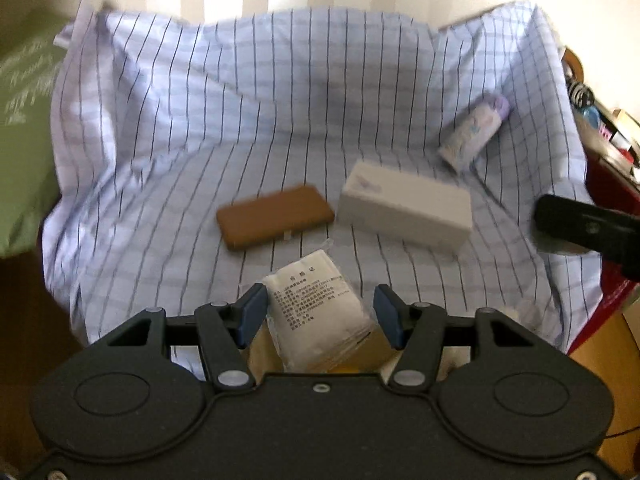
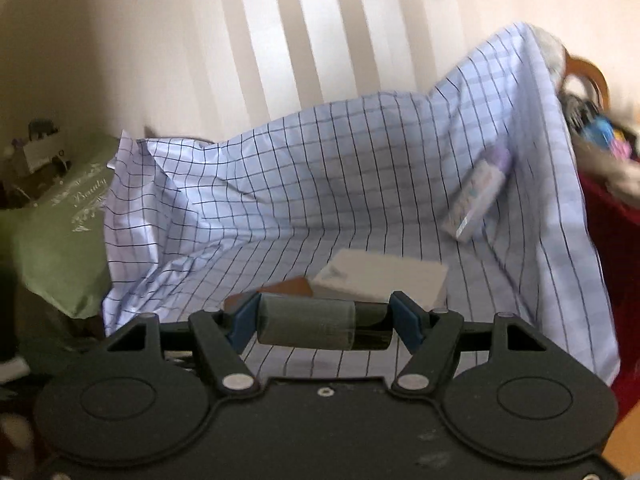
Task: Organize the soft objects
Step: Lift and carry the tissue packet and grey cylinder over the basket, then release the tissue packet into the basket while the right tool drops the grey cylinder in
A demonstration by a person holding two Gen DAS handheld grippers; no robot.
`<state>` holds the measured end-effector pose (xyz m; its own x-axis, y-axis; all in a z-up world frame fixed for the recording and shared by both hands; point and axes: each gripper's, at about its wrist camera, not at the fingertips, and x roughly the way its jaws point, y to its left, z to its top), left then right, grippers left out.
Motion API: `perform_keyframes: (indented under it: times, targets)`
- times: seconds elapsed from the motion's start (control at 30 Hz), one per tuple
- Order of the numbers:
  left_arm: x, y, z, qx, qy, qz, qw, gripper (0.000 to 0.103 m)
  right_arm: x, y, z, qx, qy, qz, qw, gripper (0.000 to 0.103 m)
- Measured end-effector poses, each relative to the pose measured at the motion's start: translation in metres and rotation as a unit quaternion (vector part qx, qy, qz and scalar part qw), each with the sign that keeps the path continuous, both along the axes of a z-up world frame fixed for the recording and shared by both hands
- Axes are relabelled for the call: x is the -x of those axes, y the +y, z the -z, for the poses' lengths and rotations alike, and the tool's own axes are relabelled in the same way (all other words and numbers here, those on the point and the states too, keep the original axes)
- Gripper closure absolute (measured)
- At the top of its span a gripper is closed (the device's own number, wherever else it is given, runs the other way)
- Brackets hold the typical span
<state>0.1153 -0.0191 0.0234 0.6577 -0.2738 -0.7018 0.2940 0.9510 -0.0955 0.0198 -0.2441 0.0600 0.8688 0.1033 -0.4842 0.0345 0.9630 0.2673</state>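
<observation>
both grippers [image 1: 320, 312] [image 2: 324, 320] tilt downward, loaded.

place: home | signs: checked sheet [image 1: 280, 120], green cushion [image 2: 68, 232] (printed lettering), vertical blinds [image 2: 304, 40]

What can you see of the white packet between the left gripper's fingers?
The white packet is a soft, flat, squarish pack in clear wrap, with a printed label of black text facing up. It sits tilted between the left gripper's blue fingers; the left one seems to touch it, while a gap shows at the right. Its lower end is hidden by the gripper body. Checked cloth lies beyond.
</observation>
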Motion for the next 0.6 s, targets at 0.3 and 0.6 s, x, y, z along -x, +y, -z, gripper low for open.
perform_keyframes:
  times: [0.3, 0.6]
  targets:
    - [0.036, -0.003, 0.027, -0.016, 0.03, -0.018, 0.9992, 0.047, 0.048, 0.006, 0.018, -0.001, 0.027, 0.035, 0.999, 0.034]
    - [0.058, 0.003, 0.034, -0.013, 0.024, -0.039, 0.9989, 0.038, 0.062, 0.012, 0.019, 0.005, 0.027, 0.036, 0.999, 0.034]
